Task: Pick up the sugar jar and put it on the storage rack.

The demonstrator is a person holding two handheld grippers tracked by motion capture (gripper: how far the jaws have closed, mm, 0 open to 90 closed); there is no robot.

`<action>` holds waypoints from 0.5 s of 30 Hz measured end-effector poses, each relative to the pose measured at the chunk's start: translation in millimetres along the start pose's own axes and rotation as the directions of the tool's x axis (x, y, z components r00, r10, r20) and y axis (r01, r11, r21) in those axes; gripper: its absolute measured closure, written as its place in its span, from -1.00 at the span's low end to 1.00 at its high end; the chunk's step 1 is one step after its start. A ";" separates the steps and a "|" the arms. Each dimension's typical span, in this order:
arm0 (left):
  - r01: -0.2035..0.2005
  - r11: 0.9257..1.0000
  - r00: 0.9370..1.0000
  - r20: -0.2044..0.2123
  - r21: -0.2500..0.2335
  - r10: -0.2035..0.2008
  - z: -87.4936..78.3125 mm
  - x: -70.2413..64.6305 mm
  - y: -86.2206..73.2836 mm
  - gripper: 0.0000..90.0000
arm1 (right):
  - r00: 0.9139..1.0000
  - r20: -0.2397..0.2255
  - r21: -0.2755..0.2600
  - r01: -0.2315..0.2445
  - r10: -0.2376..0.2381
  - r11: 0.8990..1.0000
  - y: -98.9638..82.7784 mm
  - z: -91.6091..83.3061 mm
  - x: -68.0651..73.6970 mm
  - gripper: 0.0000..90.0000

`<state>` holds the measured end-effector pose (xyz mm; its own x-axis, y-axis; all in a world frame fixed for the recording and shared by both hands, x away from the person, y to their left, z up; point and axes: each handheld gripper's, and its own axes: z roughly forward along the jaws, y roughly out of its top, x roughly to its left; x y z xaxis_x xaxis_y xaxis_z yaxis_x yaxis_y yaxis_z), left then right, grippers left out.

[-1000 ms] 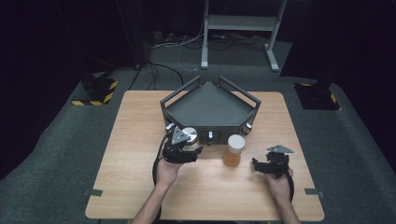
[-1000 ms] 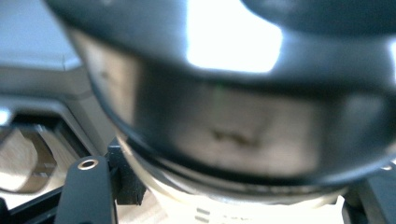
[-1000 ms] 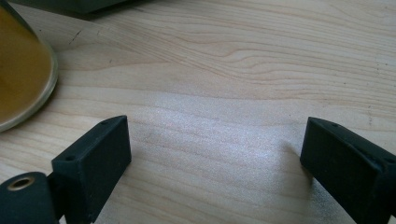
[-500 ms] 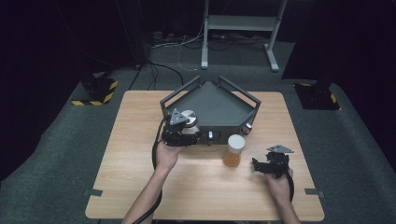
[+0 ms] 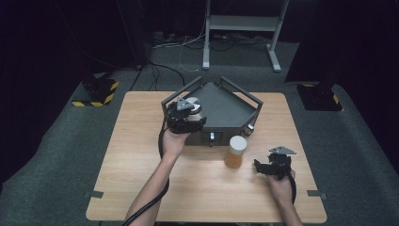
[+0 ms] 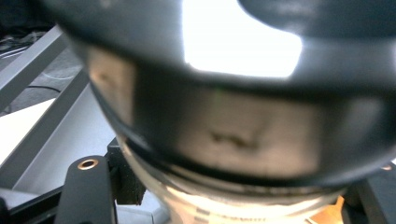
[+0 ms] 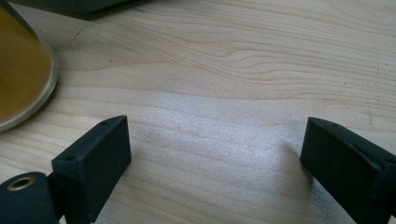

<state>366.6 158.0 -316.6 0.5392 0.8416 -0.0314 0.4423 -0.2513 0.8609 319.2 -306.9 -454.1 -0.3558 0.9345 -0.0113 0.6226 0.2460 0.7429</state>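
My left gripper (image 5: 194,114) is shut on a round container (image 5: 197,110) with a pale body, held over the near-left corner of the dark grey tray (image 5: 226,110). In the left gripper view the container (image 6: 224,126) is blurred and very close, a dark band above a pale ribbed part, between the jaws; the tray's rail (image 6: 28,79) runs behind it. An amber jar with a white lid (image 5: 235,151) stands on the table in front of the tray. My right gripper (image 5: 261,167) rests on the wood to the jar's right, open and empty (image 7: 215,154), with the amber jar (image 7: 18,70) at the left edge.
The tray has raised frame rails and a small knob (image 5: 211,137) on its front wall. The wooden table (image 5: 141,155) is bare at the left and front. Beyond the table stand a metal stand (image 5: 240,28), cables and hazard-striped bases (image 5: 99,92).
My left gripper has risen and moved away from the table front, carrying the container from beside the tray's front wall to above its near-left corner. The right gripper has stayed put.
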 end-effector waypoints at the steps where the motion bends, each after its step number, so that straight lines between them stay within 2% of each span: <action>1: 0.001 1.000 1.000 -0.009 0.002 -0.001 3.4 -1.2 1.6 -0.31 | 1.000 0.000 0.000 0.000 0.000 1.000 0.0 0.0 0.0 -0.82; 12: 0.042 0.999 0.997 -0.066 0.031 -0.040 33.5 -5.4 12.6 -0.31 | 1.000 0.000 0.000 0.002 -0.002 1.000 0.0 0.0 -0.1 -0.82; 15: 0.038 0.998 0.995 -0.091 0.049 -0.034 40.3 -5.4 14.6 -0.31 | 1.000 0.000 -0.001 0.002 -0.002 1.000 -0.1 0.1 -0.2 -0.82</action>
<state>399.0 130.6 -324.3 0.4568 0.8895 -0.0142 0.4975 -0.2421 0.8330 319.3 -307.1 -454.2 -0.3570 0.9340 -0.0124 0.6216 0.2474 0.7432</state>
